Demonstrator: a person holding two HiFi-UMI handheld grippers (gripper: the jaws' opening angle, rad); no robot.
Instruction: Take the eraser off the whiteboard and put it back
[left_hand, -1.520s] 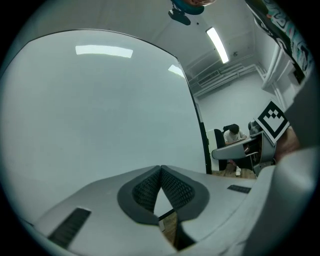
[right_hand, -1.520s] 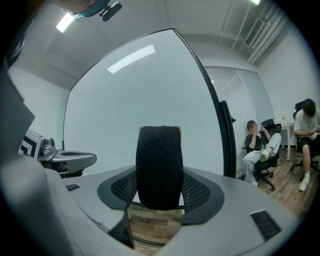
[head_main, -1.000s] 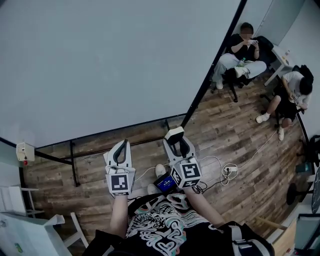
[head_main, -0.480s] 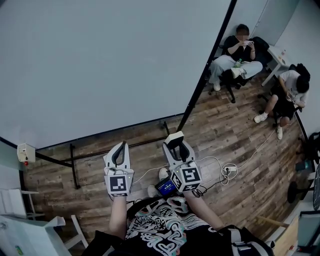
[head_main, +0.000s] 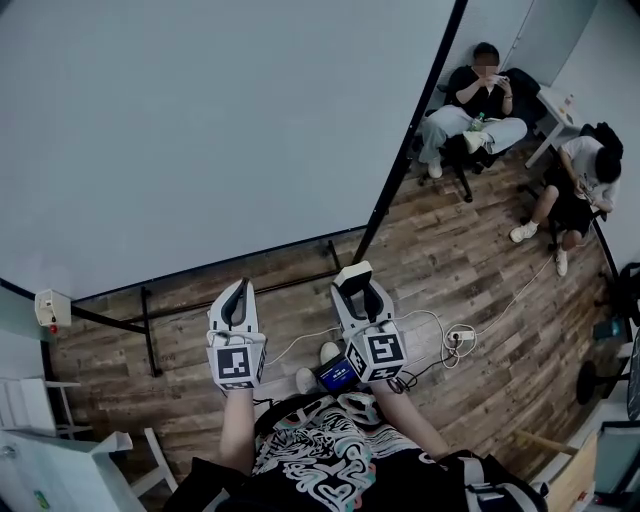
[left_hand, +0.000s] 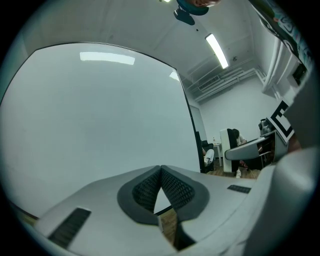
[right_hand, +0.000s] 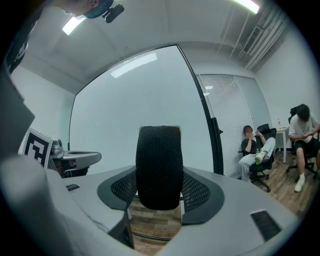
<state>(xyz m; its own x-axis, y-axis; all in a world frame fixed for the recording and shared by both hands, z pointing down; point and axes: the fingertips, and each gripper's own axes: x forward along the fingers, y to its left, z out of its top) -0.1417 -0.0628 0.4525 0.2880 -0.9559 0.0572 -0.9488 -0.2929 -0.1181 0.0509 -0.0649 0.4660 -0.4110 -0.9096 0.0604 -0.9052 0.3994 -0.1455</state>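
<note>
Since the job is to put the eraser (right_hand: 159, 165) back, what matters most is where the whiteboard (head_main: 200, 130) is from it. The right tool (head_main: 355, 285) is closed on the eraser, with one pad pressed on each side. The eraser stands up tall between the jaws, its long side going up and down. Its black fuzzy side shows in the right gripper view. It pokes up above the jaws.

Next to it, the left tool (left_hand: 160, 171) is closed too, its tips meeting, and nothing is in it. Both tools are held out level, side by side, over the wooden floor (head_main: 470, 270).

Straight ahead of both tools is the big whiteboard. It looks bare, and the eraser does not seem to touch it yet. The right tool has the eraser, so I think that hand does the next part. It likely only needs to go forward until the eraser meets the board, then let go. The eraser could drop if the jaws open too soon.

I see no box or cup to hold the eraser.

To the right, a black post (head_main: 410, 130) marks the board's edge. Far past it, two people (head_main: 480, 100) sit on chairs, well away from the tools.
</note>
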